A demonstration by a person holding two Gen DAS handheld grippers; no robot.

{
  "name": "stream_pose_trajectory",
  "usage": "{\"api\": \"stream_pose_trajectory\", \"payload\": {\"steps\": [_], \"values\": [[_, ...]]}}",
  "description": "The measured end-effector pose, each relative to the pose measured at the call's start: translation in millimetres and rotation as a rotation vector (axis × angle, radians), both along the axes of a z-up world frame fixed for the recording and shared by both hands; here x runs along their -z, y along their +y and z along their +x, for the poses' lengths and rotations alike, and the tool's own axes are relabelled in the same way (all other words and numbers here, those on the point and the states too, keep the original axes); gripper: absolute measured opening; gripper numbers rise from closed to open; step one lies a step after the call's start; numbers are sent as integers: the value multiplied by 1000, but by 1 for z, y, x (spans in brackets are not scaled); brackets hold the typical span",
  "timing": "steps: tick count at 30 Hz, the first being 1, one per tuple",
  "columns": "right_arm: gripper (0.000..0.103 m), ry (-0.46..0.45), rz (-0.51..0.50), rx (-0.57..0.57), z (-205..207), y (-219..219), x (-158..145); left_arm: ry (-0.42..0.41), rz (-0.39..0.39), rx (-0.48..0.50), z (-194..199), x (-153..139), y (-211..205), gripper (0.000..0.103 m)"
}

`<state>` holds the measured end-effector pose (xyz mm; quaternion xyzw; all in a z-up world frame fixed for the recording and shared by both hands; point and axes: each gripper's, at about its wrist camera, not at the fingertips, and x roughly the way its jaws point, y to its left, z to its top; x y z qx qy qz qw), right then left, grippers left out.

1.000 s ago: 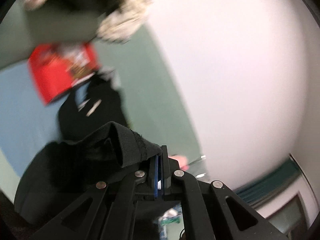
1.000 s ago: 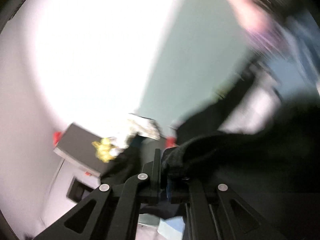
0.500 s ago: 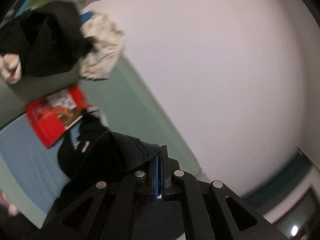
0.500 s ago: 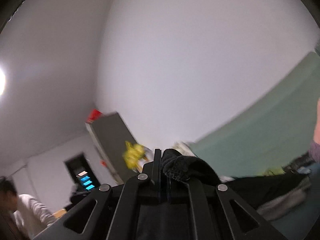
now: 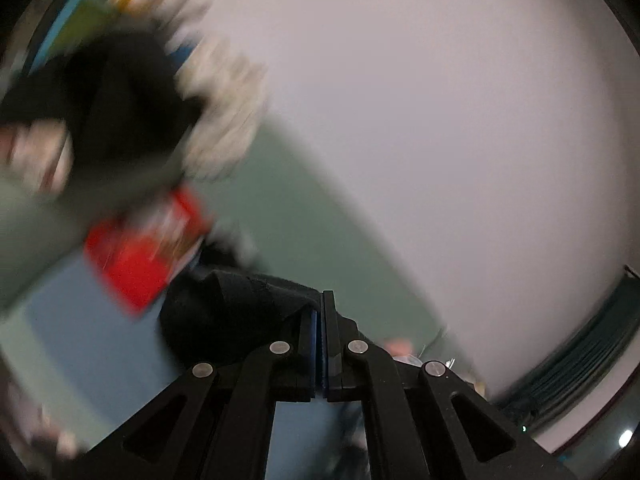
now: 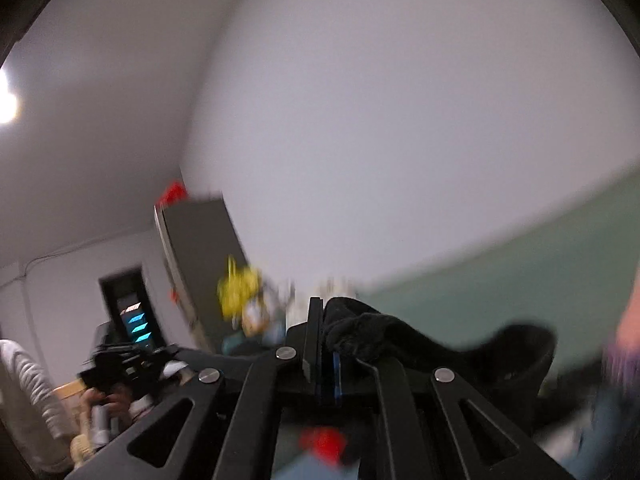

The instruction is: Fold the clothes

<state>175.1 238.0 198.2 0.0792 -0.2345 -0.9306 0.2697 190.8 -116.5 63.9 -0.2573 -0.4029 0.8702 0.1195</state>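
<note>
Only the left wrist view showed the bed side of the room: a pale blue sheet point(image 5: 76, 328), a flat red printed packet point(image 5: 144, 256) lying on it, a blurred heap of dark clothing point(image 5: 116, 96) with a fluffy white fabric point(image 5: 228, 120) beside it, and a green lower wall band point(image 5: 304, 220) under white wall. Only the right wrist view showed the far corner: a tall grey cabinet point(image 6: 200, 256), a blurred yellow object point(image 6: 238, 290) next to it, a dark doorway with small blue lights point(image 6: 134, 316), and a person in a white ribbed sleeve point(image 6: 24, 392) at the left edge, hands on a black device point(image 6: 120, 372). The black knitted garment point(image 5: 236, 312) appeared in both. In the left view it bunched thickly to the left of the left gripper point(image 5: 320, 316), whose jaws were pressed together on a fold of its edge. In the right view the right gripper point(image 6: 324, 320) pinched another lump of the same dark cloth, jaws tight, and the fabric trailed off to the right in a sagging loop, lifted off the bed between the two grippers. Its texture looked coarse and fuzzy.
</note>
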Motion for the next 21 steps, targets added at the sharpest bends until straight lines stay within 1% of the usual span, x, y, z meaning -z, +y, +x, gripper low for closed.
{"api": "stream_pose_trajectory", "payload": {"steps": [2, 4, 5, 6, 8, 9, 10, 11, 12, 13, 15, 16, 17, 19, 20, 21], "values": [[3, -175, 5, -55, 4, -1, 55, -131, 47, 23, 8, 65, -4, 1], [3, -396, 9, -100, 17, -3, 121, -251, 91, 30, 21, 126, -5, 1], [3, -546, -5, -118, 23, -4, 164, -311, 114, 34, 28, 157, -5, 1], [3, -695, -40, -119, 28, -1, 208, -375, 153, 43, 33, 185, -5, 1], [3, -975, -127, -108, 35, 11, 291, -517, 199, 49, 41, 237, 0, 1], [3, -1084, -175, -103, 38, 13, 323, -586, 197, 53, 46, 259, 4, 1], [3, -1179, -224, -99, 41, 13, 351, -616, 195, 57, 51, 269, 6, 1], [3, -1260, -238, -100, 44, 13, 374, -643, 194, 61, 57, 279, 8, 1], [3, -1308, -233, -111, 45, 10, 386, -657, 170, 58, 58, 278, 9, 1], [3, -1333, -226, -140, 45, 4, 392, -671, 145, 54, 60, 277, 9, 1], [4, -1359, -146, -187, 40, -10, 394, -693, 84, 49, 63, 272, 10, 1], [4, -1359, -96, -201, 33, -19, 389, -695, 74, 49, 57, 276, 7, 1], [4, -1347, -82, -212, 31, -20, 384, -681, 87, 49, 60, 272, 5, 1], [4, -1318, -83, -232, 32, -14, 373, -649, 114, 47, 67, 261, 0, 1], [4, -1273, -116, -250, 32, -11, 361, -633, 127, 46, 70, 256, -3, 1], [4, -1226, -146, -270, 34, -4, 349, -595, 150, 40, 76, 247, -7, 1]]}}
